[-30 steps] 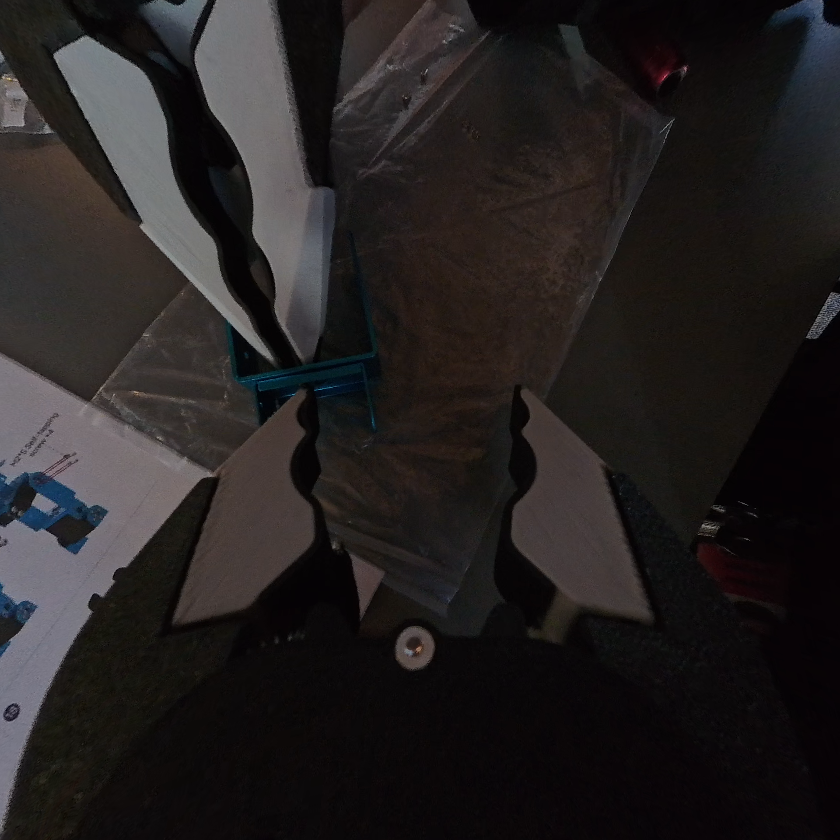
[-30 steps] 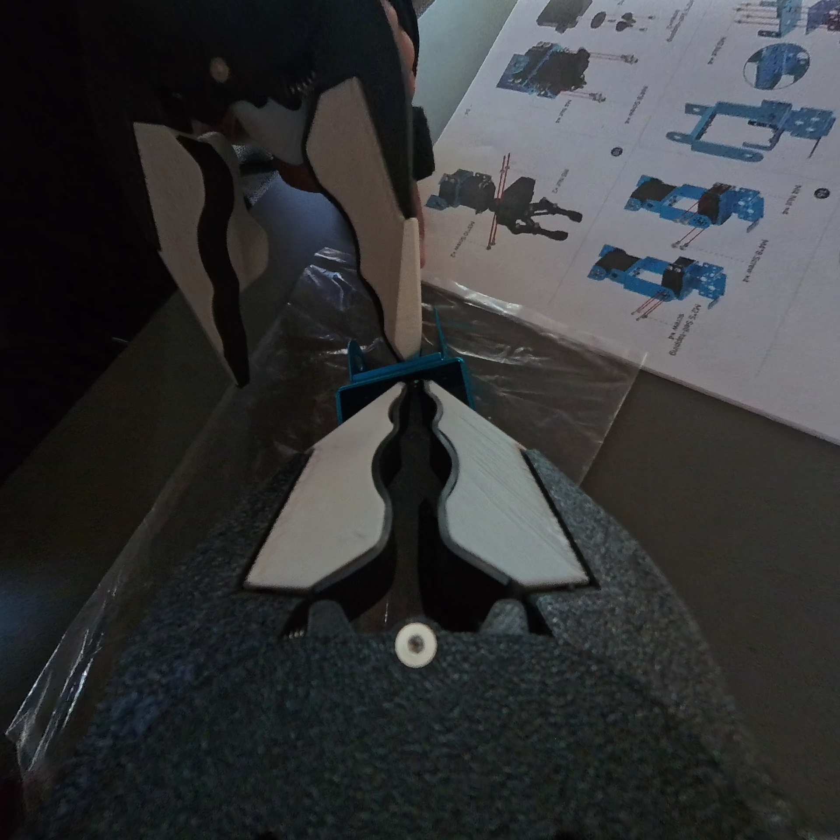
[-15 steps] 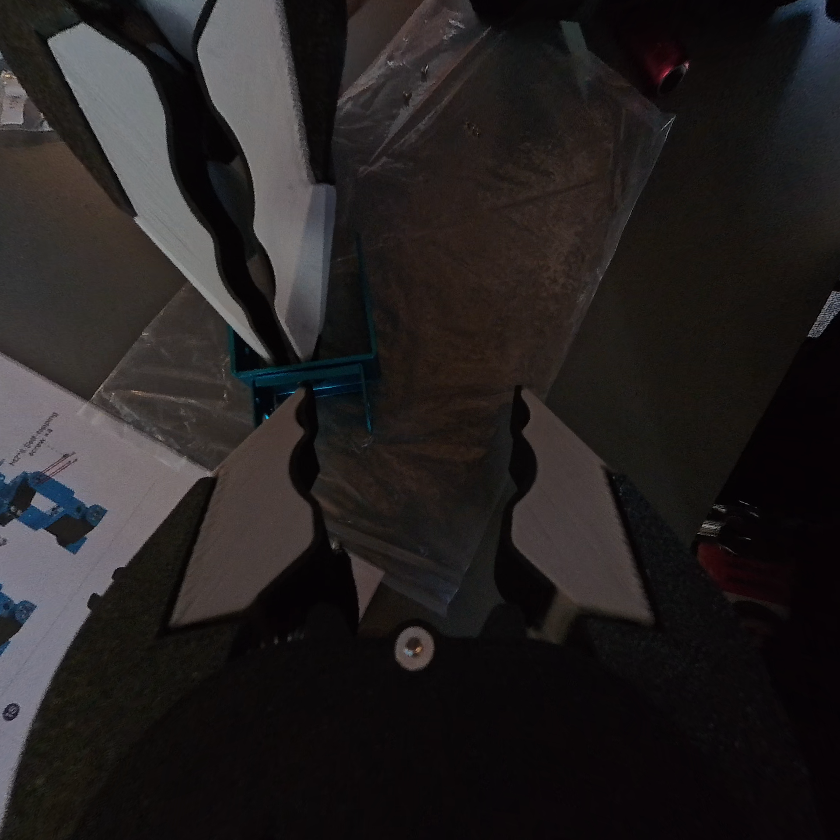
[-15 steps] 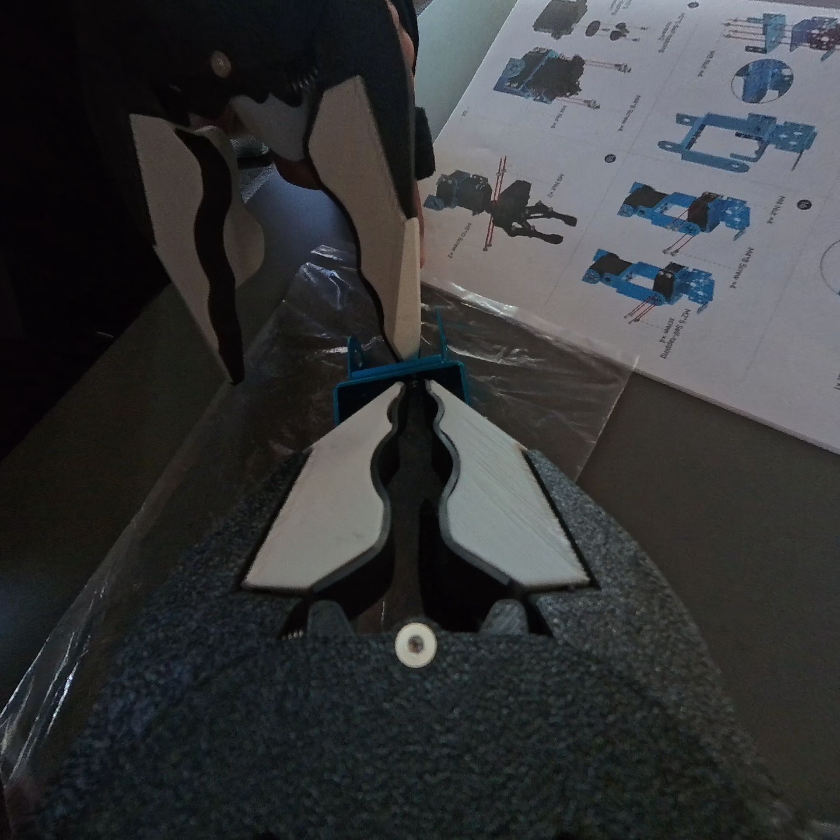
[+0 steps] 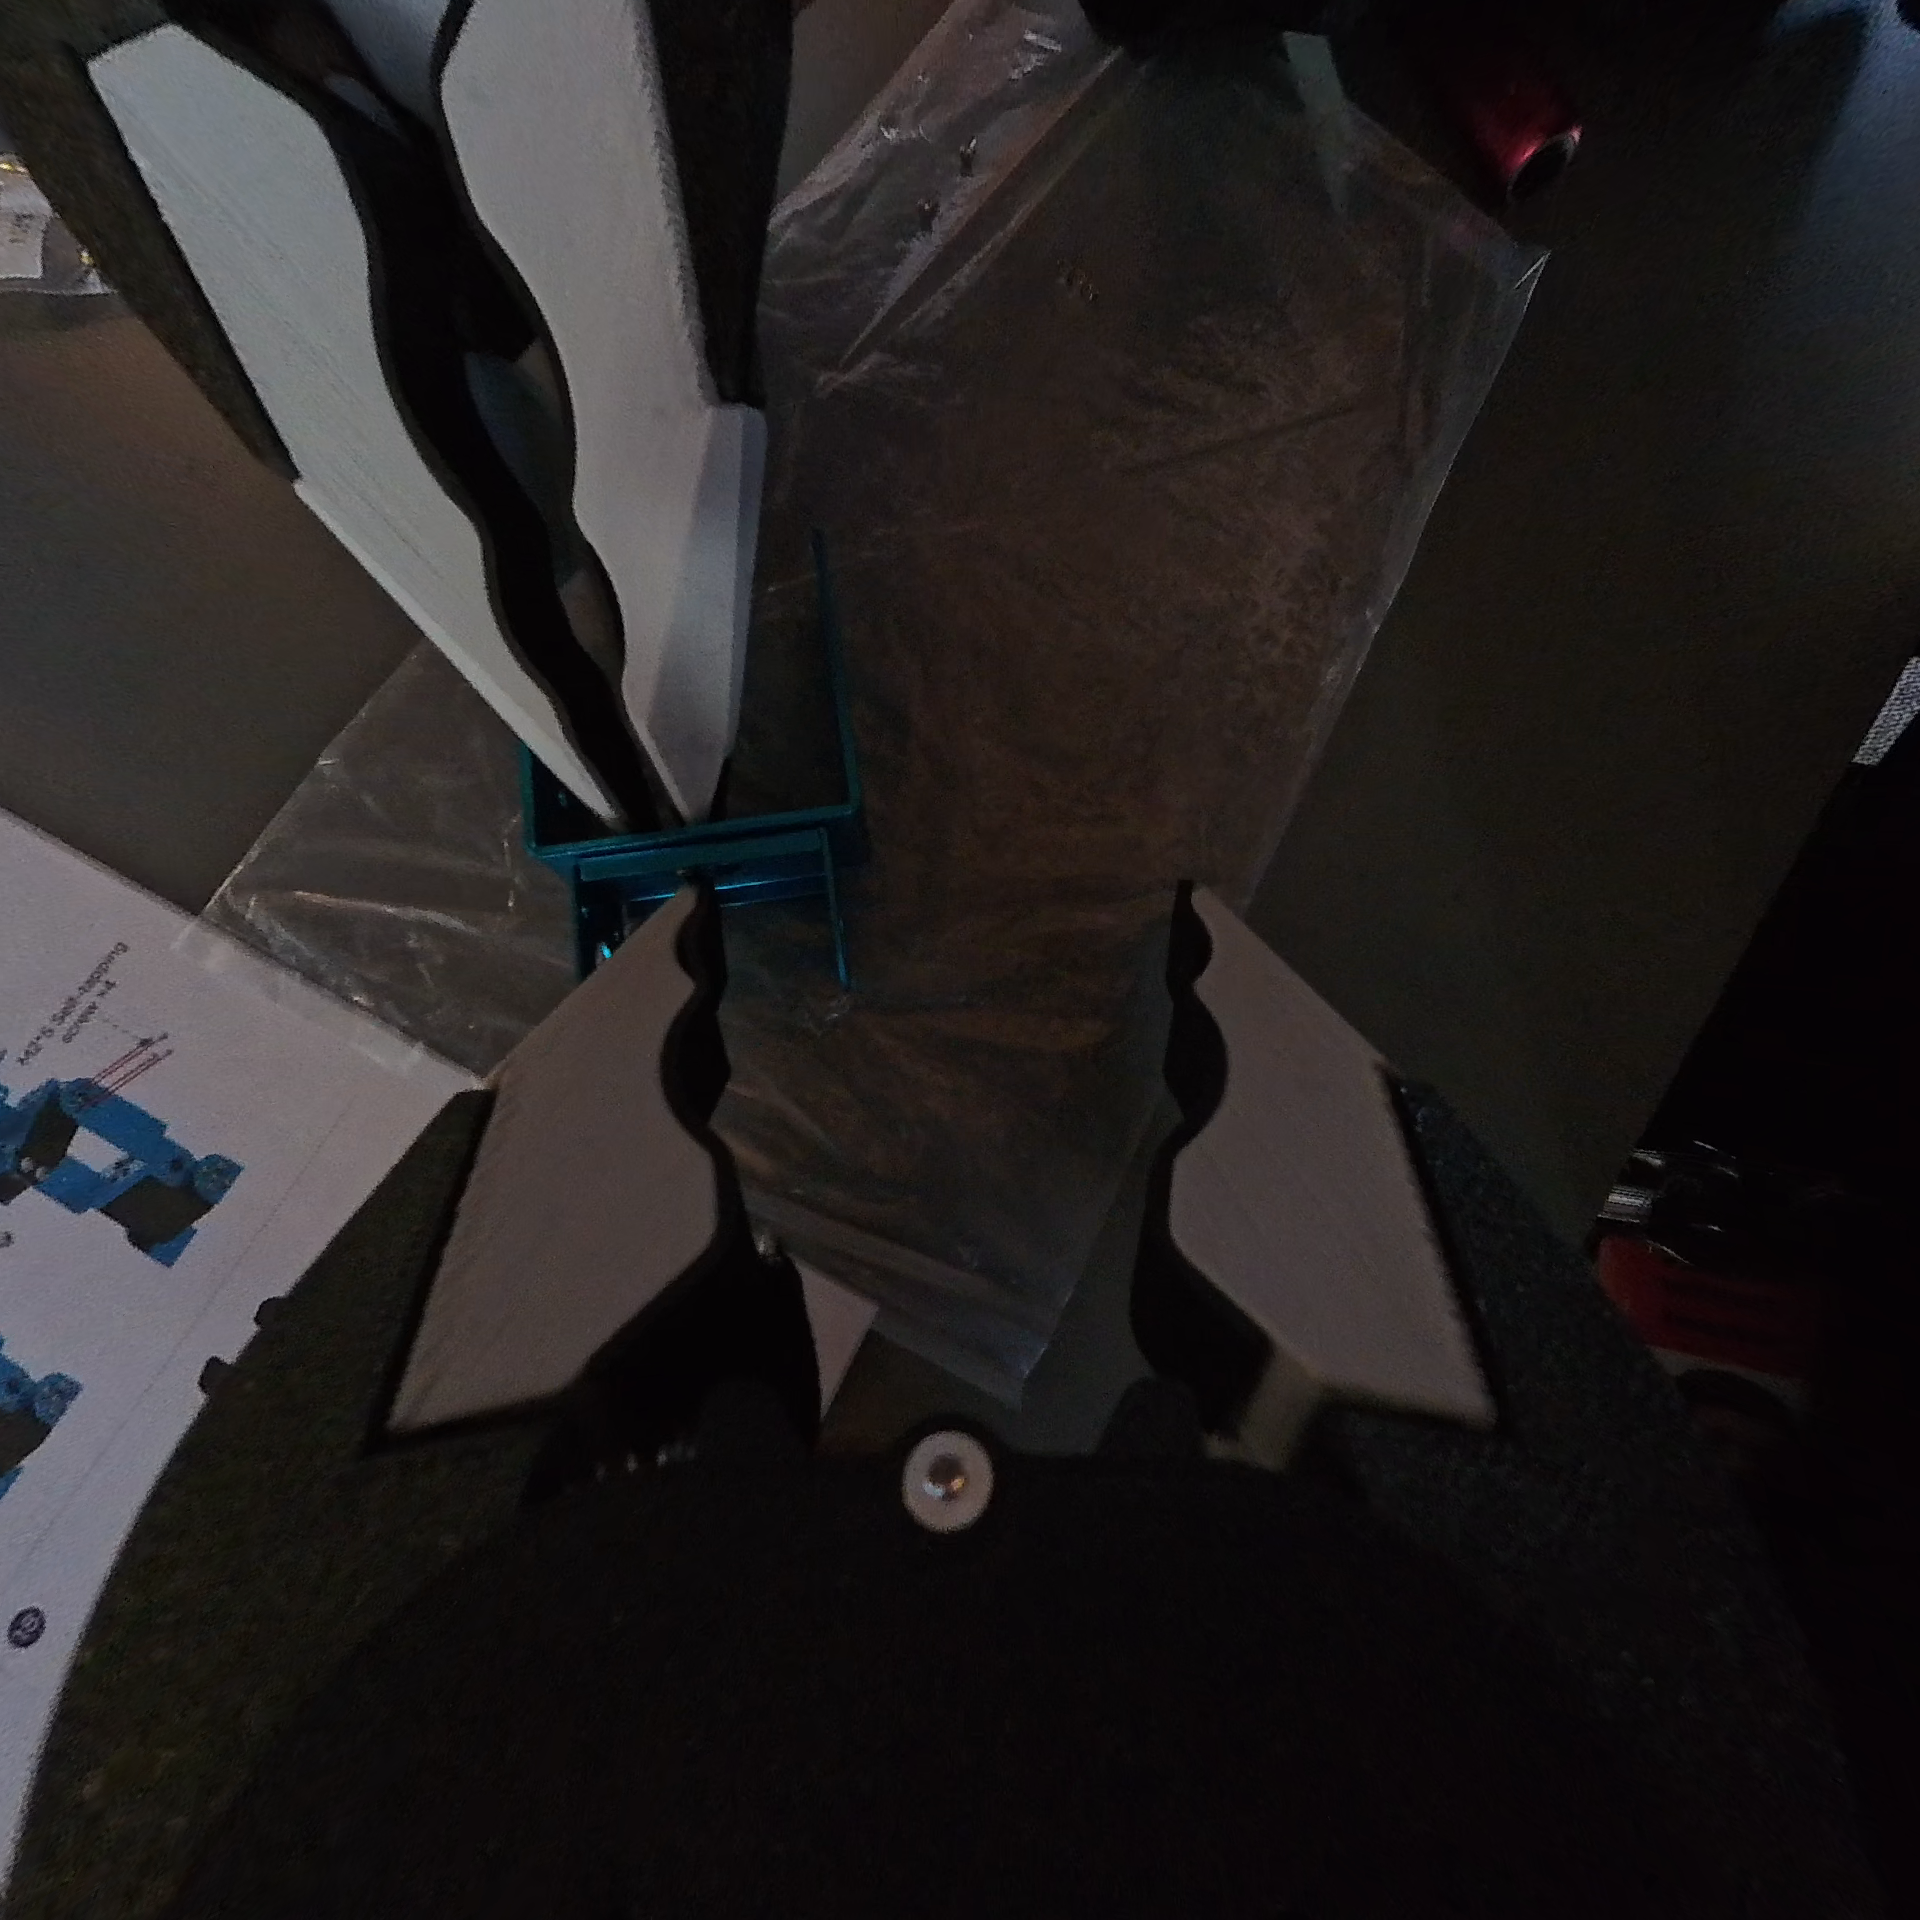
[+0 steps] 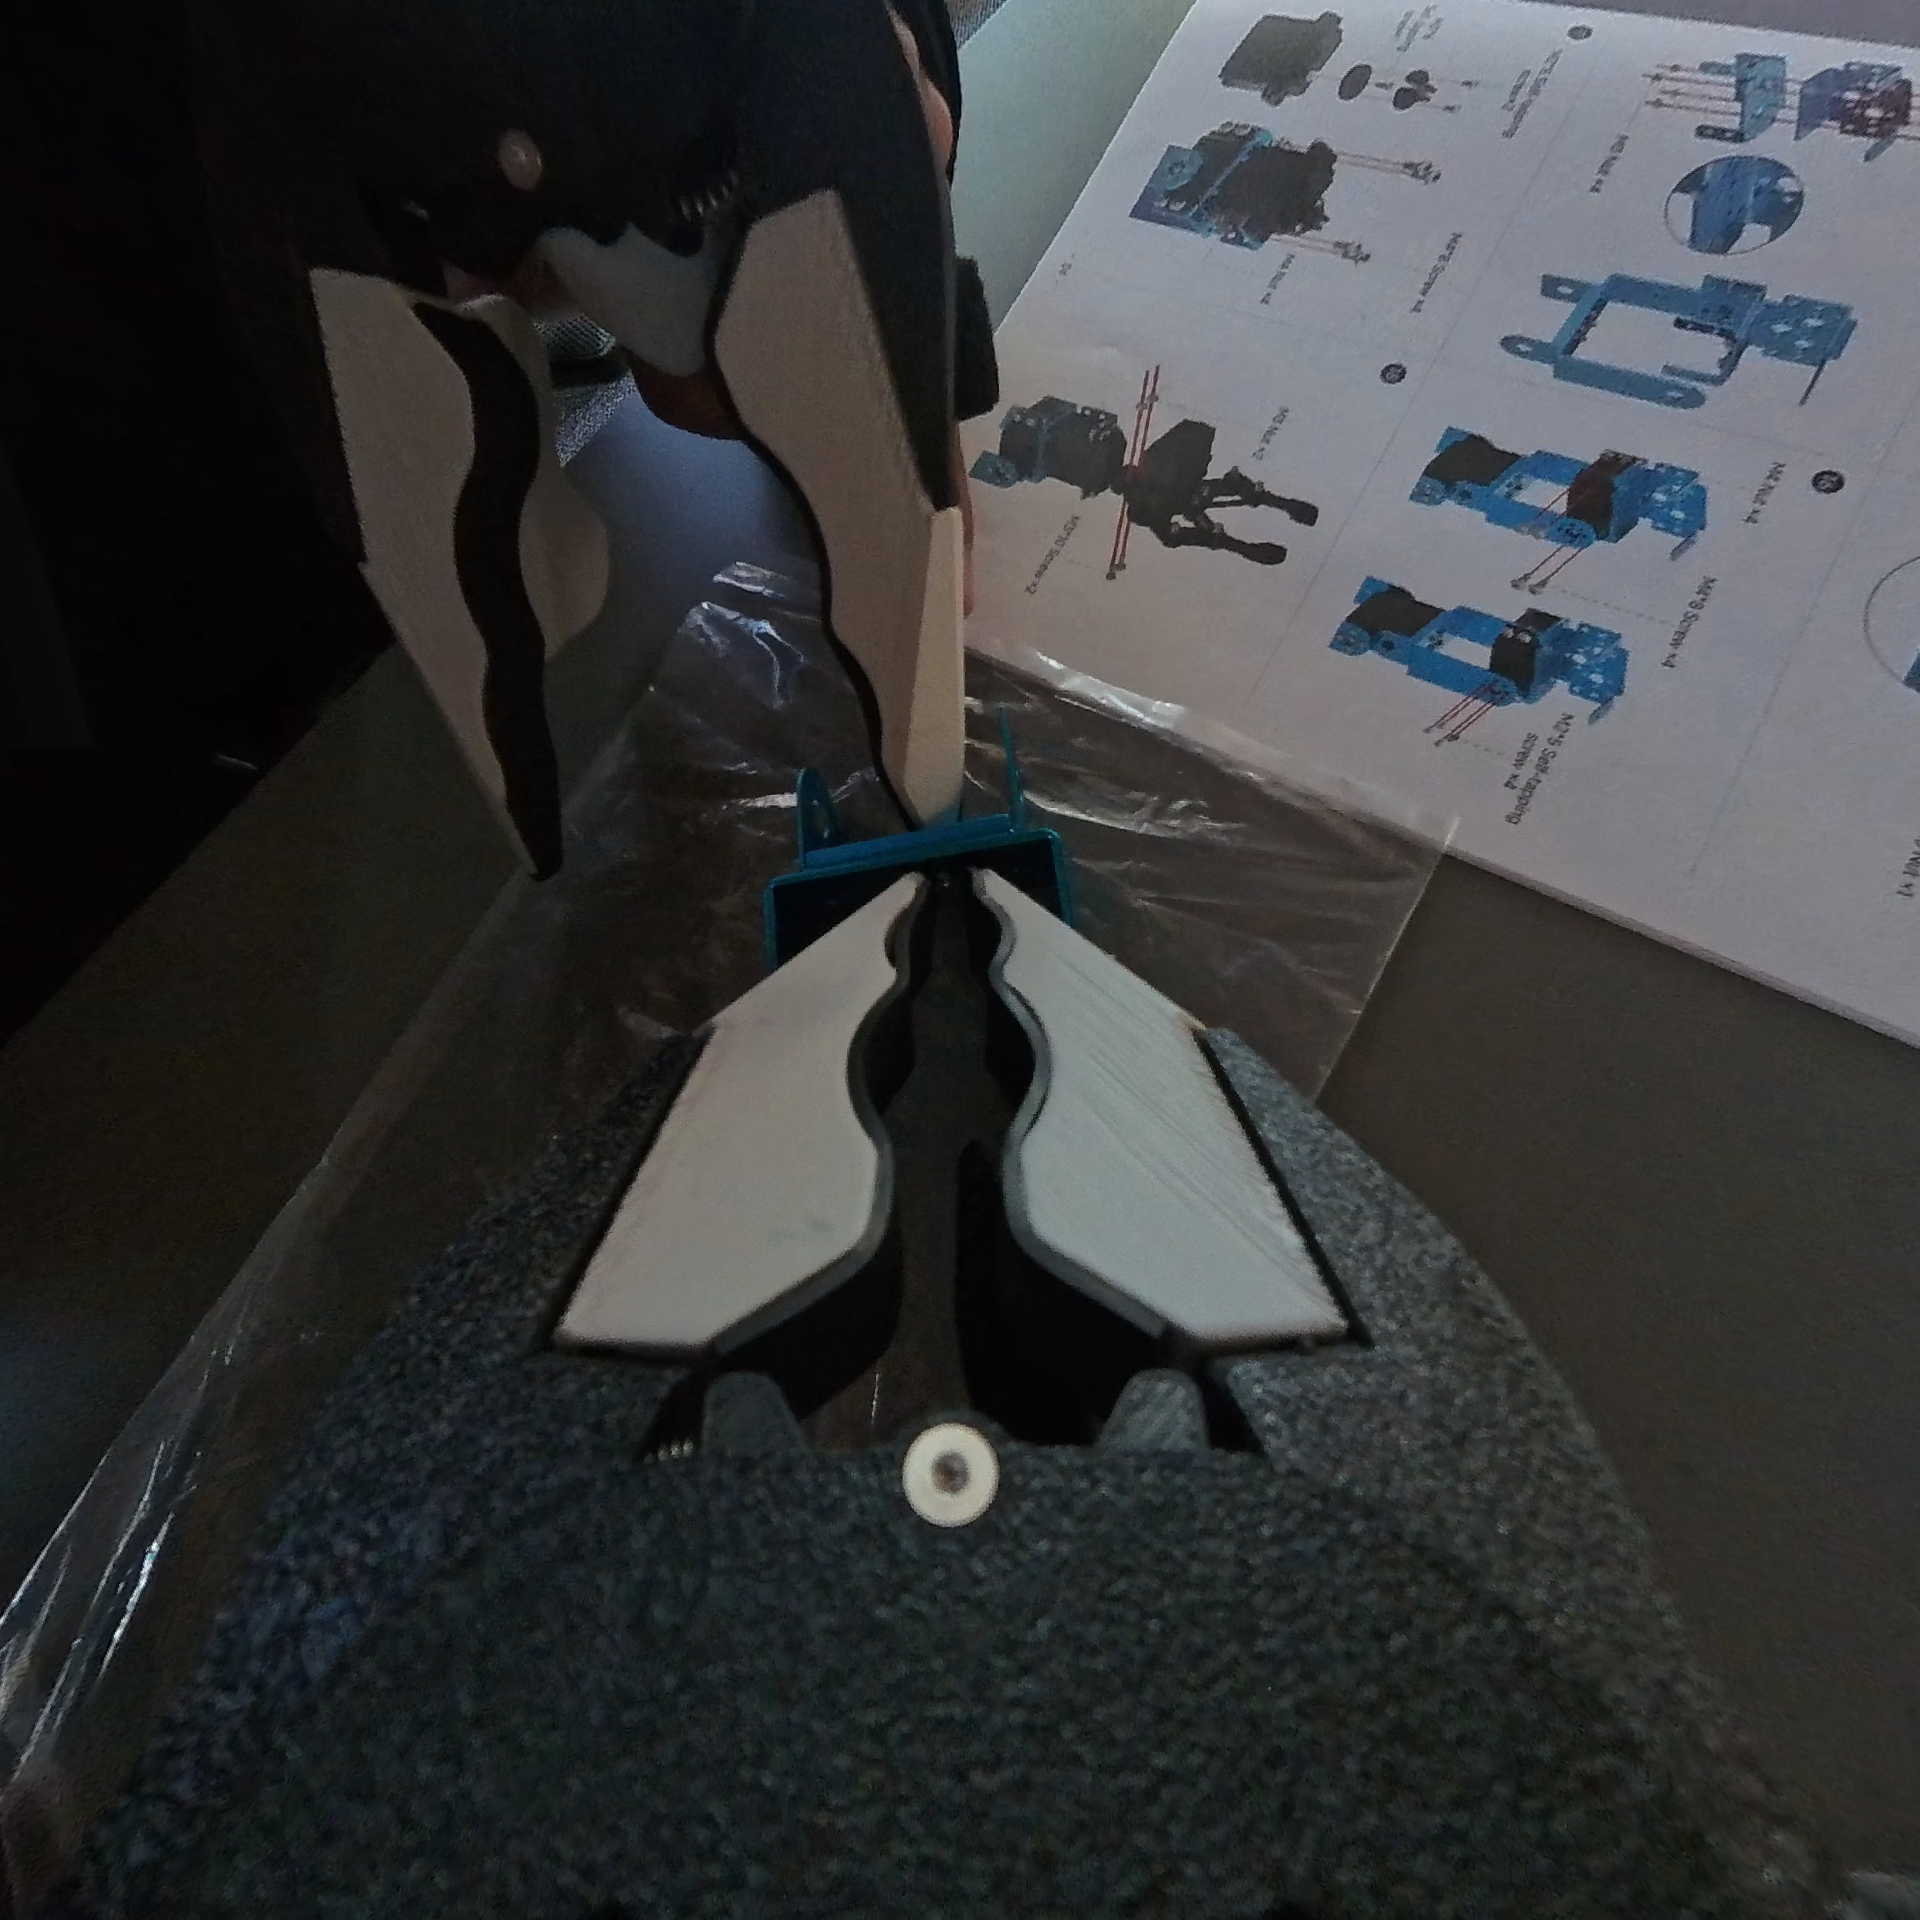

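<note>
A blue metal U-shaped bracket (image 5: 844, 727) lies on a clear plastic bag (image 5: 1091, 623), with a second small blue piece (image 5: 717, 883) against its near side. My right gripper (image 6: 945, 878) is shut on the bracket's thin blue plate (image 6: 805, 904); in the left wrist view it (image 5: 649, 810) comes down from the upper left. My left gripper (image 5: 940, 904) is open and empty over the bag, its left fingertip (image 5: 665, 956) right at the small blue piece. In the right wrist view the left gripper (image 6: 732, 842) stands open beyond the bracket, one finger (image 6: 914, 665) reaching down between the bracket's arms.
A white instruction sheet (image 6: 1507, 468) with blue part drawings lies beside the bag (image 6: 1195, 862); it also shows in the left wrist view (image 5: 156, 1195). Small screws (image 5: 1075, 275) sit inside the bag. A red object (image 5: 1517, 145) lies at the far edge. The table is dark grey. My left gripper's tips are some 20 cm from the red object (image 5: 1517, 145).
Almost nothing. The right wrist view has shifted very slightly; both grippers and the bracket stay where they were.
</note>
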`<action>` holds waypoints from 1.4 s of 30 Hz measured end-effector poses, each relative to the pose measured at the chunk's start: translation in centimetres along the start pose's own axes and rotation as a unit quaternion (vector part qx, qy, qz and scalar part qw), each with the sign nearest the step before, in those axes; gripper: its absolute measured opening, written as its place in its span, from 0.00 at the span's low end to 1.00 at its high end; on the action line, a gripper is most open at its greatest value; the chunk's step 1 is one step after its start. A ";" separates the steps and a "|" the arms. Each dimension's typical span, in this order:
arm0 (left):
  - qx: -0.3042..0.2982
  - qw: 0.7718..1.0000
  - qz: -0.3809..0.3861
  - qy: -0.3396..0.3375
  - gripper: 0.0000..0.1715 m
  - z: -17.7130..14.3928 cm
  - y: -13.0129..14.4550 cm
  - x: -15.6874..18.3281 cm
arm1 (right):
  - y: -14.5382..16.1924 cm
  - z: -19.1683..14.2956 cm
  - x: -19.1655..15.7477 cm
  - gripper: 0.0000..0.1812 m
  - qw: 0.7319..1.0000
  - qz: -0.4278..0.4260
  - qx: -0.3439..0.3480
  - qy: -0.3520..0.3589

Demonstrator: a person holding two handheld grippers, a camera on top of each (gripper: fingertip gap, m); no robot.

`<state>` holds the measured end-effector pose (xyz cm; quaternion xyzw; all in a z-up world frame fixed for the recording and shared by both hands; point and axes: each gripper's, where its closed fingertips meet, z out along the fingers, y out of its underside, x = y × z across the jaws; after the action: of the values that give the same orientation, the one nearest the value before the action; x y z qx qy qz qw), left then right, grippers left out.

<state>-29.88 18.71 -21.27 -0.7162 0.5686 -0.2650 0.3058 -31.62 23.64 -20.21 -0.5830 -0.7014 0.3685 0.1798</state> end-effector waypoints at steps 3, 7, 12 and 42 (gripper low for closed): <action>-0.002 1.000 0.002 0.000 0.50 0.0 0.0 0.0 | -0.1 -0.1 0.0 0.03 1.000 0.000 0.004 0.000; -0.002 1.000 0.002 0.000 0.50 0.1 0.0 0.1 | -0.2 -0.2 0.0 0.03 1.000 -0.001 0.004 0.002; -0.002 1.000 0.002 0.000 0.50 0.1 0.1 0.1 | -0.5 -0.8 0.2 0.03 1.000 -0.002 0.014 0.008; -0.007 1.000 0.010 -0.006 0.50 0.4 -0.1 -0.1 | 2.6 -0.5 -0.1 0.42 0.993 -0.068 -0.089 0.046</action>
<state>-29.57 18.91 -21.48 -0.7143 0.5756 -0.2535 0.3069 -29.50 23.84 -21.78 -0.5642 -0.7605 0.2643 0.1832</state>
